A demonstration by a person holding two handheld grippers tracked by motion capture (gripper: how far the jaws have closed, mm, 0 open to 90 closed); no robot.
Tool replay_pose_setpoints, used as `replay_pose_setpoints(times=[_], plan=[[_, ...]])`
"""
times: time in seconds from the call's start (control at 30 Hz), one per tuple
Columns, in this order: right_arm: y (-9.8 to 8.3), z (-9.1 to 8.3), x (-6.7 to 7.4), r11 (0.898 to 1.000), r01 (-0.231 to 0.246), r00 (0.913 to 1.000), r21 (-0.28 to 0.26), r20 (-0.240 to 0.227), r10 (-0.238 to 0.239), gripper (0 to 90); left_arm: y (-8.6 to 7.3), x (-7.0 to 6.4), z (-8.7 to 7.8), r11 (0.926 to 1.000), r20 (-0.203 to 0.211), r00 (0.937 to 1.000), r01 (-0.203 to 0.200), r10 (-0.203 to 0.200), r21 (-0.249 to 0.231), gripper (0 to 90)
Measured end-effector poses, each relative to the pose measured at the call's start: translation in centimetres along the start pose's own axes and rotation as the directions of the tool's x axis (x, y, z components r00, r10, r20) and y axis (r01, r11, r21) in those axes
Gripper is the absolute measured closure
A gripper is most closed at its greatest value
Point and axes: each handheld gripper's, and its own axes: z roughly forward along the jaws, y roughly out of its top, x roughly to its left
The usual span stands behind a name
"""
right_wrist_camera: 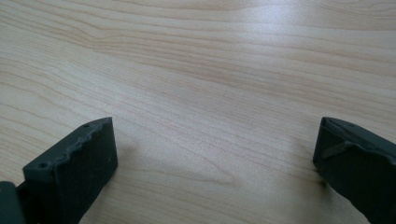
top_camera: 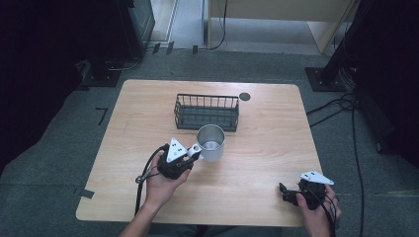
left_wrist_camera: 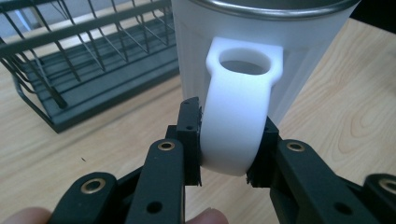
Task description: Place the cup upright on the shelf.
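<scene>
I've got the L gripper (left_wrist_camera: 229, 140) clamped on the mug's (top_camera: 211, 142) white handle (left_wrist_camera: 240, 112), pads pressing it from both sides; mug sits upright approx mid-table (top_camera: 257, 163), just in front of the wire basket (top_camera: 206, 111), w/ its handle toward my L hand (top_camera: 160, 185). R gripper (right_wrist_camera: 217, 163) rests low over bare wood near the front R corner, well apart from the mug, jaws wide, nothing btwn them.
</scene>
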Motion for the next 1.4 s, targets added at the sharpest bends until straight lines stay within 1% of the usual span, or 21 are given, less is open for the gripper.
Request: replay_pose_setpoints(times=[0.2,0.27,0.3,0.4,0.53,0.57,0.6,0.67,0.7,0.73,0.77,0.87,0.9,0.97,1.0,1.13,1.2,1.3,1.4], plan=[[0.0,0.0,0.0,1.000,0.000,1.0000,0.000,0.000,0.000,0.0,1.2,1.2,0.0,0.9998,-0.011,0.9998,-0.018,0.018,-0.001,73.2],[0.0,0.0,0.0,1.000,0.000,1.0000,0.000,0.000,0.000,0.0,1.6,1.6,0.1,0.9998,-0.008,0.9998,-0.017,0.017,-0.004,73.2],[0.0,0.0,0.0,1.000,-0.001,1.0000,0.000,0.000,0.001,0.0,2.1,2.2,0.2,0.9999,0.005,0.9999,-0.011,0.011,-0.009,73.2],[0.0,0.0,0.0,1.000,0.000,1.0000,0.000,0.000,0.000,0.0,2.4,2.5,0.3,0.9999,0.013,0.9999,-0.006,0.006,-0.015,73.2],[0.0,0.0,0.0,1.000,-0.001,1.0000,0.000,0.000,0.001,0.0,3.8,3.3,0.7,0.9994,0.018,0.9996,-0.022,0.023,-0.027,73.2],[0.0,0.0,0.0,1.000,-0.001,1.0000,0.000,0.000,0.001,0.0,3.8,3.3,0.7,0.9994,0.018,0.9996,-0.022,0.023,-0.027,73.2],[0.0,0.0,0.0,1.000,0.001,1.0000,-0.001,0.000,-0.001,0.0,4.1,3.4,0.7,0.9993,0.017,0.9995,-0.024,0.025,-0.028,73.2],[0.0,0.0,0.0,1.000,0.000,1.0000,0.000,0.000,0.000,0.0,4.7,3.7,0.8,0.9988,0.016,0.9991,-0.039,0.040,-0.030,73.2],[0.0,0.0,0.0,1.000,0.001,1.0000,0.000,0.000,-0.001,0.0,5.4,3.9,1.0,0.9981,0.018,0.9986,-0.050,0.050,-0.035,73.2],[0.0,0.0,0.0,1.000,0.001,1.0000,-0.001,0.000,-0.001,0.0,5.7,4.1,1.1,0.9981,0.020,0.9985,-0.051,0.051,-0.036,73.2],[0.0,0.0,0.0,1.000,0.000,1.0000,-0.001,0.000,0.000,0.0,5.7,4.1,1.1,0.9981,0.020,0.9985,-0.051,0.051,-0.036,73.2],[0.0,0.0,0.0,1.000,0.000,1.0000,0.000,0.000,0.000,0.0,6.4,4.5,1.4,0.9969,0.020,0.9972,-0.071,0.072,-0.034,73.2],[0.0,0.0,0.0,1.000,0.000,1.0000,0.000,0.000,0.000,0.0,6.9,4.8,1.7,0.9958,0.017,0.9960,-0.088,0.088,-0.026,73.2],[0.0,0.0,0.0,1.000,0.000,1.0000,-0.001,-0.001,0.000,0.0,7.1,4.9,1.9,0.9953,0.017,0.9954,-0.094,0.094,-0.024,73.2],[0.0,0.0,0.0,1.000,0.000,1.0000,-0.001,-0.001,0.000,0.0,7.6,5.2,2.1,0.9951,0.017,0.9952,-0.096,0.096,-0.025,73.2],[0.0,0.0,0.0,1.000,-0.001,1.0000,0.000,0.000,0.001,0.0,8.2,5.6,2.5,0.9959,0.025,0.9959,-0.086,0.087,-0.027,73.2],[0.0,0.0,0.0,1.000,-0.001,1.0000,0.000,-0.001,0.001,0.0,8.8,6.0,2.9,0.9954,0.016,0.9955,-0.093,0.093,-0.025,73.2],[0.0,0.0,0.0,1.000,-0.001,1.0000,0.000,-0.001,0.001,0.0,9.0,6.5,3.2,0.9955,0.021,0.9956,-0.091,0.092,-0.027,73.2],[0.0,0.0,0.0,1.000,0.000,1.0000,0.000,0.000,0.000,0.0,9.4,7.2,3.6,0.9958,0.015,0.9960,-0.088,0.088,-0.027,73.2]])
